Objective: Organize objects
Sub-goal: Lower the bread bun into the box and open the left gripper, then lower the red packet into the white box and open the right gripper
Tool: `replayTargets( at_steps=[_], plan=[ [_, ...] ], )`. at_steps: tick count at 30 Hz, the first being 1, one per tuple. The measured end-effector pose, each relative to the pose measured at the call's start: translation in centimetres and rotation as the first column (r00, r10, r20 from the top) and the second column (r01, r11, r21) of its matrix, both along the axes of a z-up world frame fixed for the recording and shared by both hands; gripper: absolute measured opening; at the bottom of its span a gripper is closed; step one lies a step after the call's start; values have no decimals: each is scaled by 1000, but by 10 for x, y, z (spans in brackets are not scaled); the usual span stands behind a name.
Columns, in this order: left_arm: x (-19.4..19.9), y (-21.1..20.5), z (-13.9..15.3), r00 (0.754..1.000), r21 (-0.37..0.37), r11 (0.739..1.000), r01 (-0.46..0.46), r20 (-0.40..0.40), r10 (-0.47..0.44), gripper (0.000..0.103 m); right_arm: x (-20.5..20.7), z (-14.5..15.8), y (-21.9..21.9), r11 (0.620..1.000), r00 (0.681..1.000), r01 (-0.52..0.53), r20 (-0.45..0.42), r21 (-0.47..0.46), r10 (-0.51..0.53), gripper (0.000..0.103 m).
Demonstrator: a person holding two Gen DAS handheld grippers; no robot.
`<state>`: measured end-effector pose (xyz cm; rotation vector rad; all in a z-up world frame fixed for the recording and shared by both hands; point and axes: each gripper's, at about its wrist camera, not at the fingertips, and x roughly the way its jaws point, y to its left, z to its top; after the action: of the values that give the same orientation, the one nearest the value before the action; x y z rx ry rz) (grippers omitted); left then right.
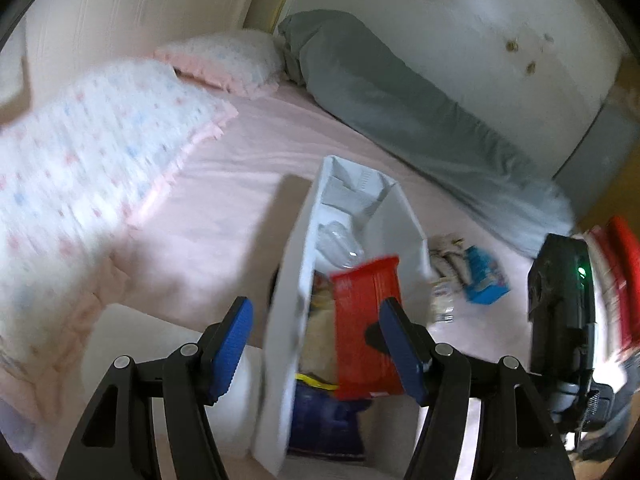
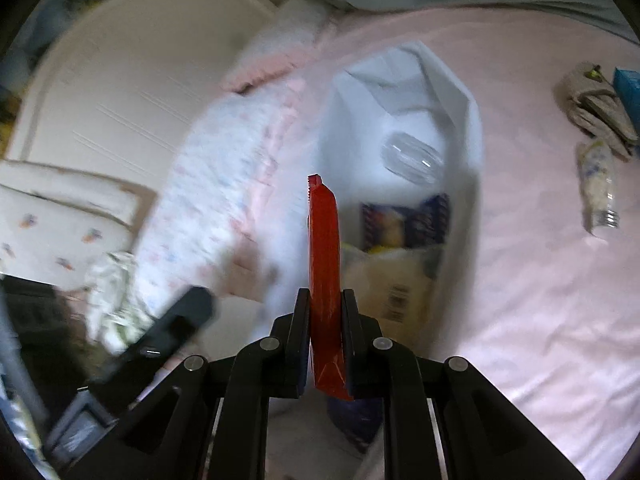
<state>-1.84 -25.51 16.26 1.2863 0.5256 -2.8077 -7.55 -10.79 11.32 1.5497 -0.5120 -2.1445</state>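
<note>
A white bin [image 1: 404,216] [image 2: 460,92] stands on the pink bed sheet. Inside it lie a clear bottle [image 1: 340,242] [image 2: 412,156], a blue packet [image 2: 404,220] and a yellow packet [image 2: 396,280]. My right gripper [image 2: 325,300] is shut on a red packet [image 2: 324,240] [image 1: 368,320], held edge-up over the bin's near end. Its body [image 1: 560,312] shows at the right in the left wrist view. My left gripper [image 1: 318,344] is open above the bin's near left wall, and its pads touch nothing. In the right wrist view it shows as a dark blur [image 2: 176,320].
Right of the bin on the sheet lie a blue box [image 1: 486,276] [image 2: 628,88], a folded beige cloth [image 2: 600,112] and a small plastic bottle [image 2: 598,192]. Dotted pillows [image 1: 100,152] lie to the left and a grey bolster [image 1: 400,100] along the far wall.
</note>
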Motion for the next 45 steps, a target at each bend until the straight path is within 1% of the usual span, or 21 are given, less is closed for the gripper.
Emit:
replayTargets(
  at_steps=[1,3,5,8,10,12,13,14,16,20,23,26,28,31,33,36,37,39,42,43,45],
  plan=[
    [0,2,2,1000,-29,1000,-2,-1,2,64,-1,-2,-1,1000,1000,4,7,7,-4,15],
    [0,8,3,1000,-93,996,1,-3,-1,64,-3,-4,2,1000,1000,1,20,-21,0,15],
    [-1,12,3,1000,-119,993,12,-2,-12,64,-4,-4,1,999,1000,-3,21,-35,4,17],
    [-1,13,3,1000,-126,992,15,1,-15,63,-5,-2,3,1000,1000,3,26,-30,-3,17],
    [0,14,3,1000,-119,993,18,3,-17,63,-5,1,8,997,1000,19,21,-77,-17,18],
    [0,14,3,1000,-114,993,21,4,-21,63,-3,9,14,988,999,30,-9,-151,-31,19],
    [0,15,3,1000,-113,993,21,4,-21,63,-3,13,16,984,999,32,-22,-177,-36,24],
    [0,16,3,1000,-111,994,19,5,-19,63,-2,17,18,978,998,33,-38,-206,-41,31],
    [-1,15,2,1000,-107,994,15,8,-14,63,-1,20,21,972,998,36,-51,-232,-49,36],
    [-2,14,-1,1000,-89,996,5,5,-4,63,-2,19,21,975,997,53,-39,-217,-63,36],
    [-4,18,-2,1000,-100,995,16,3,-16,64,-2,21,21,973,997,50,-44,-224,-62,36],
    [-5,25,-4,1000,-144,989,23,6,-23,64,-3,21,25,963,996,60,-45,-264,-74,35],
    [-7,28,-6,1000,-170,985,24,17,-22,64,-4,21,31,948,996,78,-26,-308,-90,35],
    [-10,28,-9,999,-167,986,19,31,-14,64,-7,18,37,927,996,85,2,-366,-91,35],
    [-12,28,-11,1000,-164,986,14,27,-10,63,-9,15,33,914,999,46,25,-403,-40,36],
    [-13,34,-9,1000,-180,983,17,-6,-18,62,-9,6,21,882,996,8,80,-470,34,36],
    [-12,36,-8,1000,-206,979,11,-12,-14,62,-8,4,21,872,996,18,89,-489,30,37],
    [-10,42,-5,999,-252,968,14,-37,-24,62,-8,2,26,858,996,31,91,-513,19,34],
    [-7,50,0,995,-301,954,17,-85,-44,64,-7,4,32,842,997,42,83,-538,3,31],
    [-6,53,0,993,-316,949,16,-106,-52,64,-6,5,34,840,997,46,77,-541,-5,30],
    [-5,55,-1,989,-319,948,12,-135,-58,64,-5,9,34,854,998,40,56,-519,-12,29]
  ],
)
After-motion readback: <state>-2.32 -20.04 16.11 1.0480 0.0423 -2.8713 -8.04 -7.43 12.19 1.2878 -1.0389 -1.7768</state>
